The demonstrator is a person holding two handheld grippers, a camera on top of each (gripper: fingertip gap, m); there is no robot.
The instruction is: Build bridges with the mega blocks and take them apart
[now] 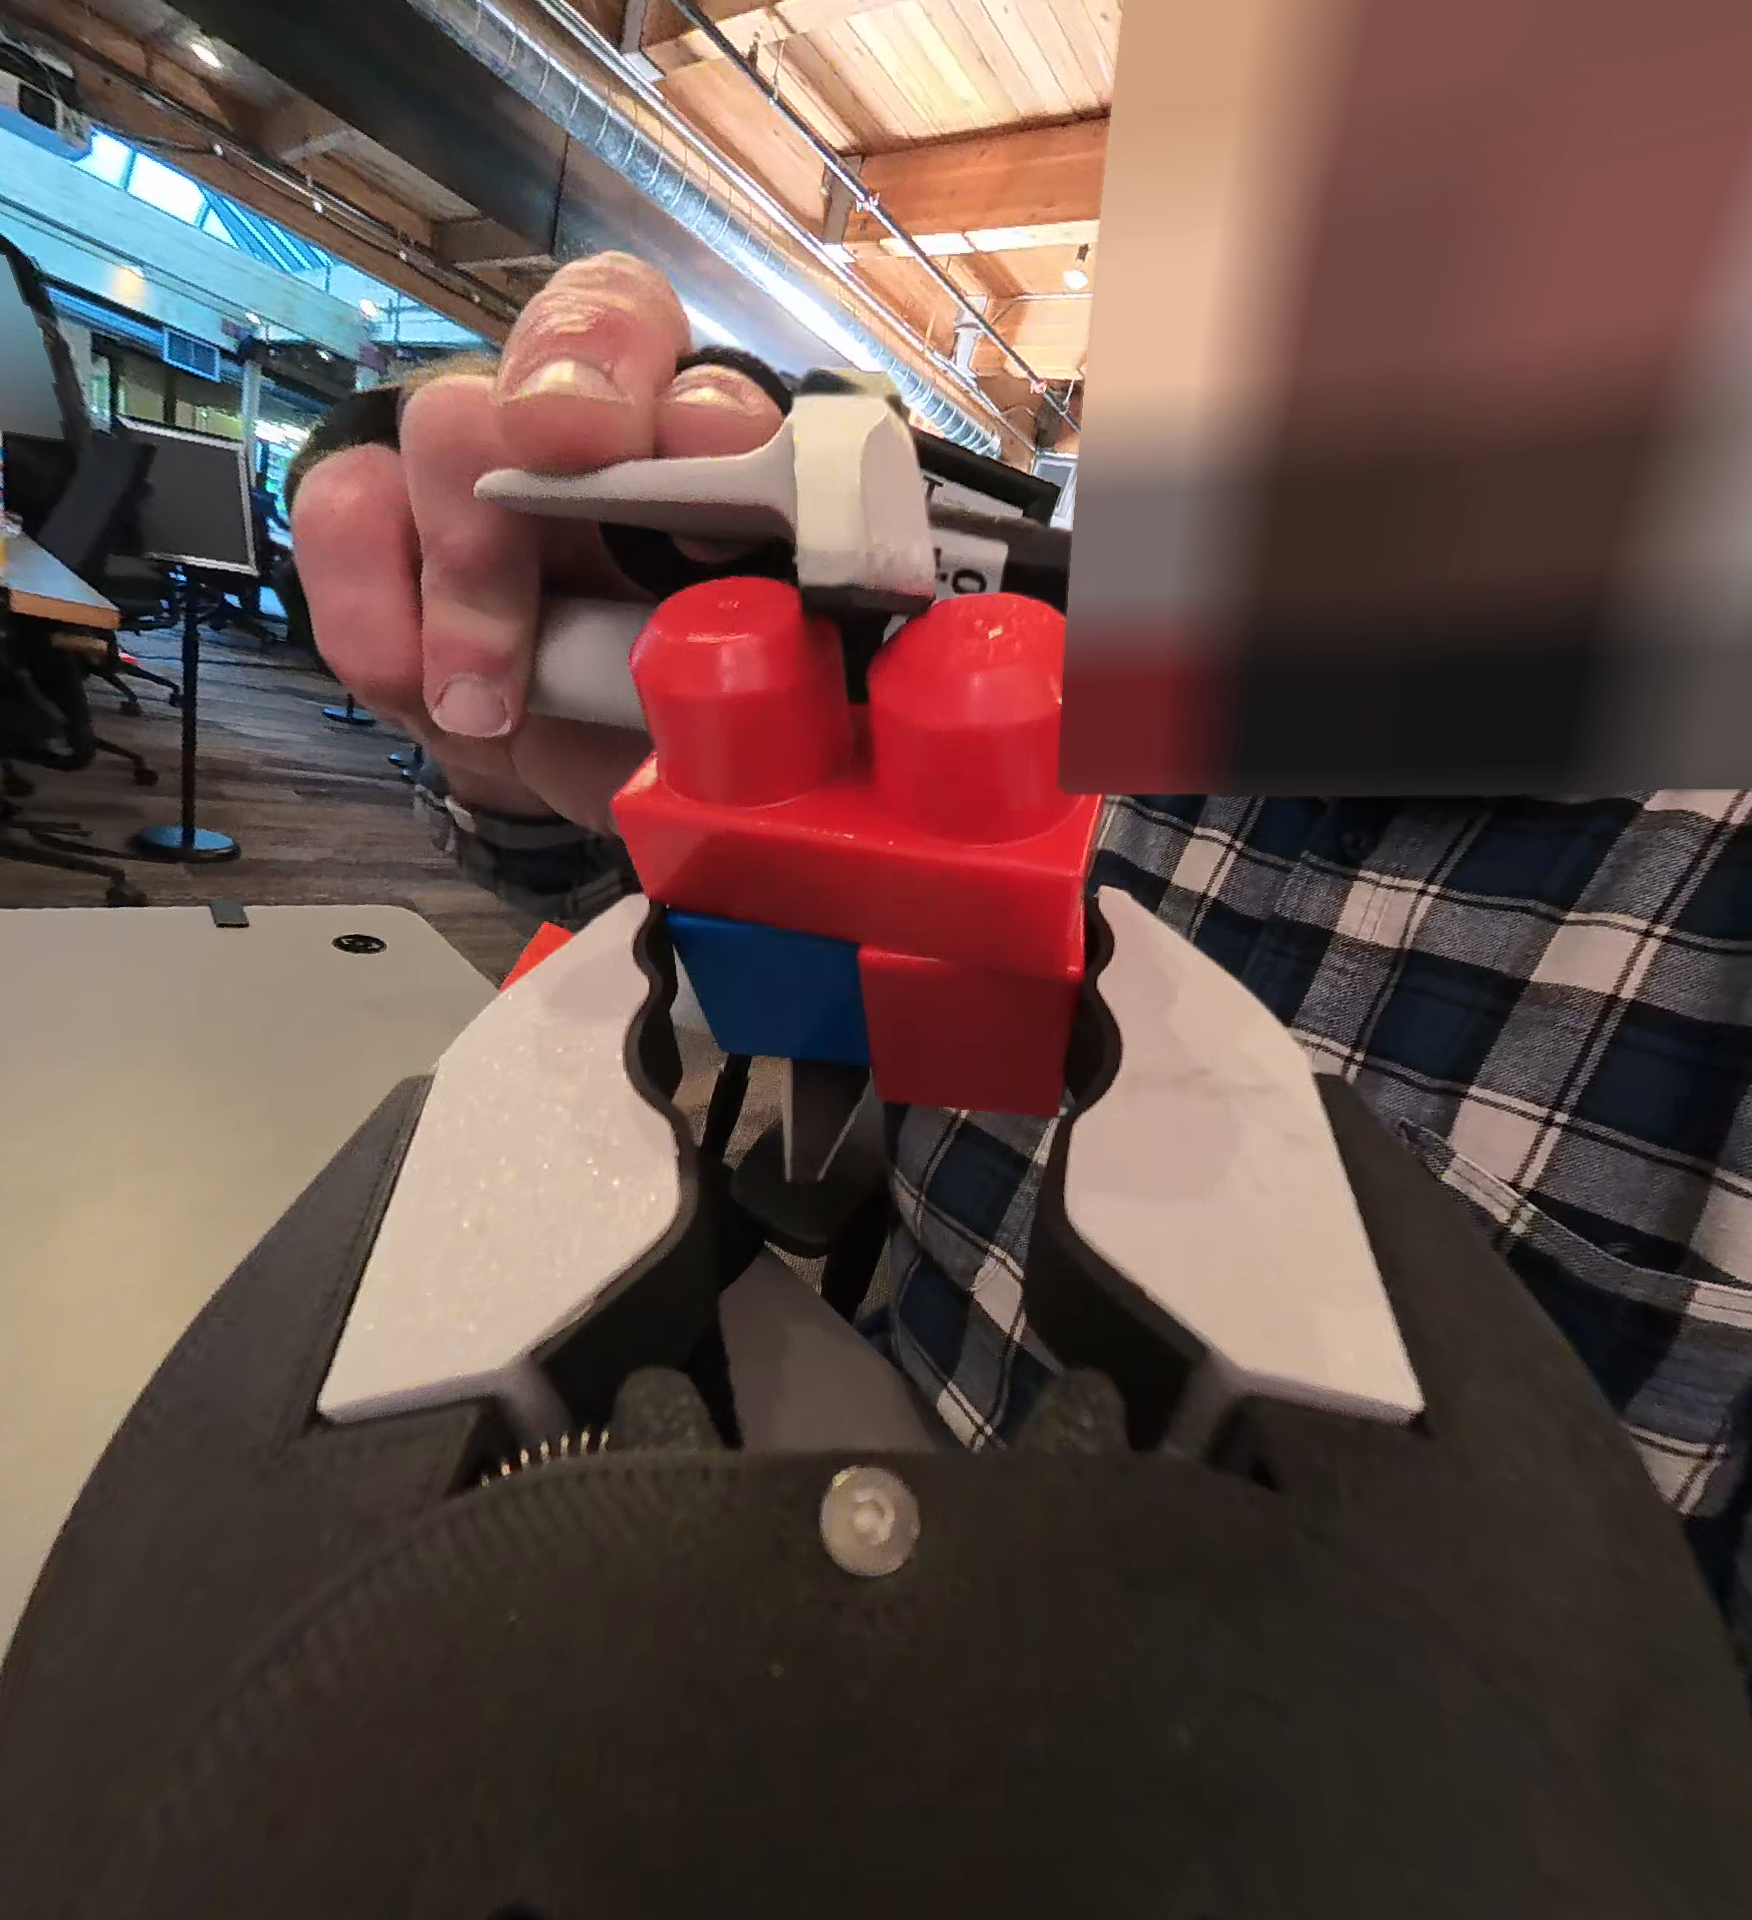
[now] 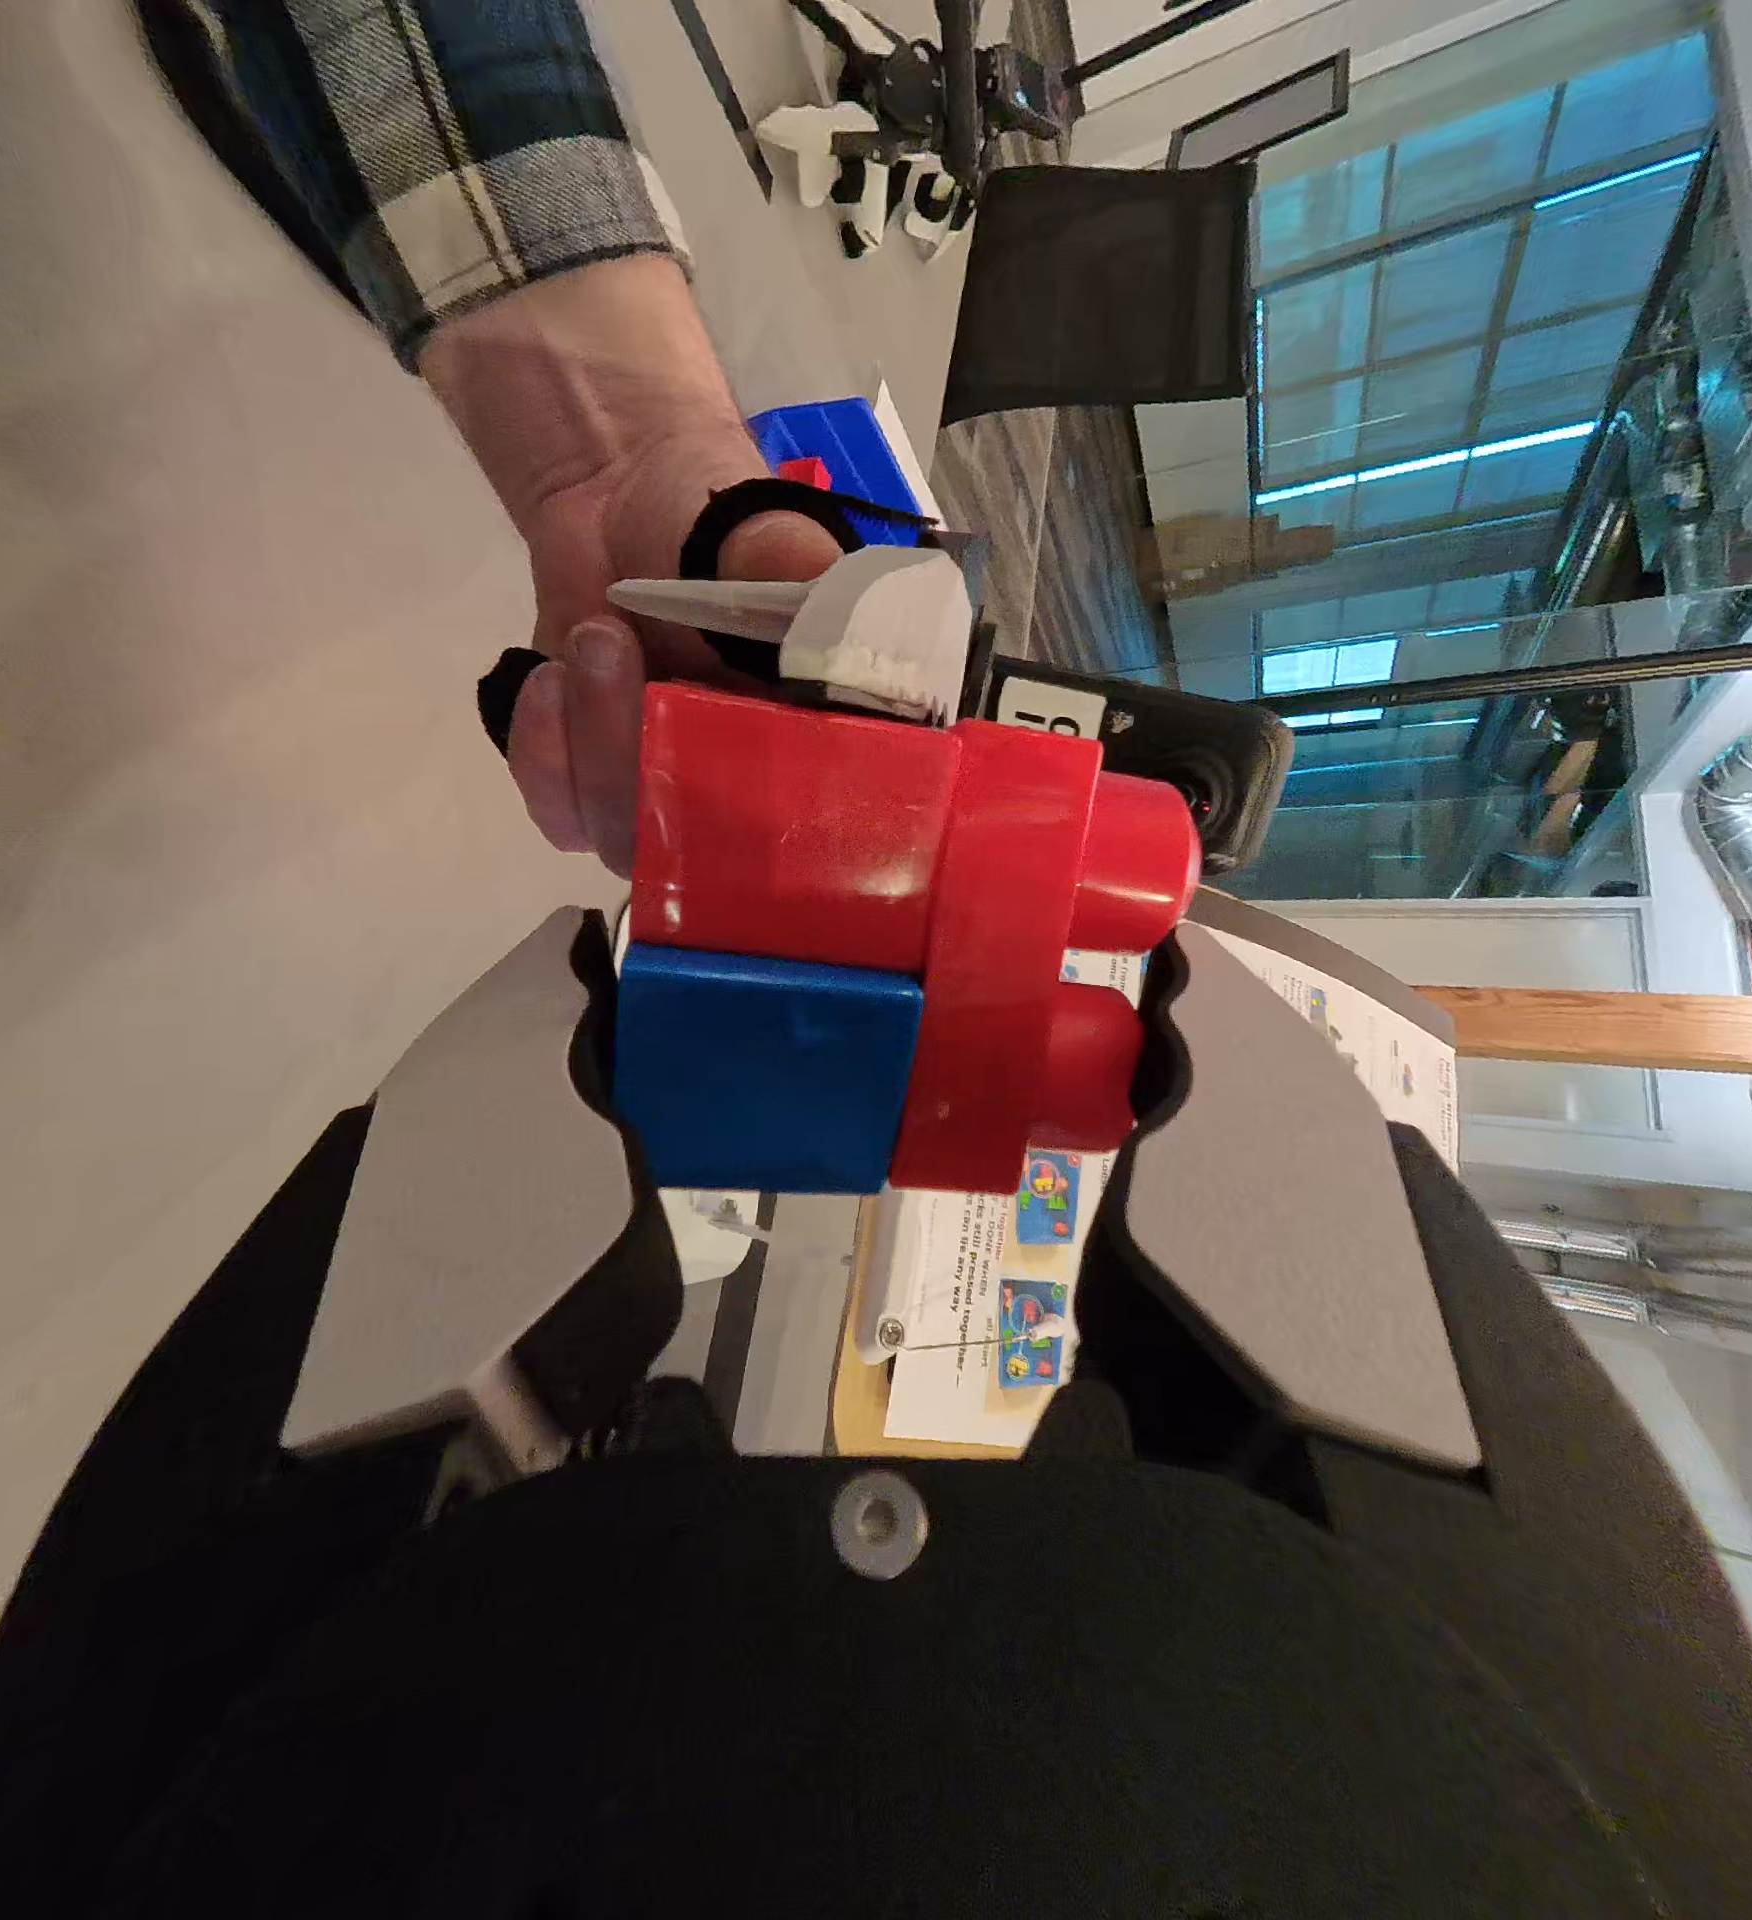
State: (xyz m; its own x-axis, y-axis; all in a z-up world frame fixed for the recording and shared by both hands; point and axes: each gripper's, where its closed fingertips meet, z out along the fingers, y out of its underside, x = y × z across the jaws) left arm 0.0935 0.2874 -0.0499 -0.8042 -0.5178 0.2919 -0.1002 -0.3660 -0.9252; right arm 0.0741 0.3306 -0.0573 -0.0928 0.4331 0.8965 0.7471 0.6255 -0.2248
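Open office with a timber ceiling (image 1: 955, 125) and a silver duct (image 1: 706, 197) overhead; a pale grey surface (image 1: 124, 1091) sits low on the left of the left wrist view, with desk chairs (image 1: 30, 727) farther back; the person's plaid shirt (image 1: 1474, 1039) fills the right side.

The little bridge is up in the air, well off the surface: a red top block (image 1: 851, 862) with two studs, sitting on a blue block (image 1: 778, 997) and a red lower block (image 1: 965, 1029) side by side.

The left claw (image 1: 877, 997) is closed on those two lower blocks; one pad presses the blue one, the other the red one.

The right claw (image 2: 877, 1039) comes in crosswise; its left pad is against the blue block (image 2: 758, 1070), and its right pad looks to be touching a stud of the red top block (image 2: 1017, 935), though I can't quite tell if it's really squeezing; so it's at a medium gap around the stack.

Instruction sheets (image 2: 976, 1320) lie behind the right claw.
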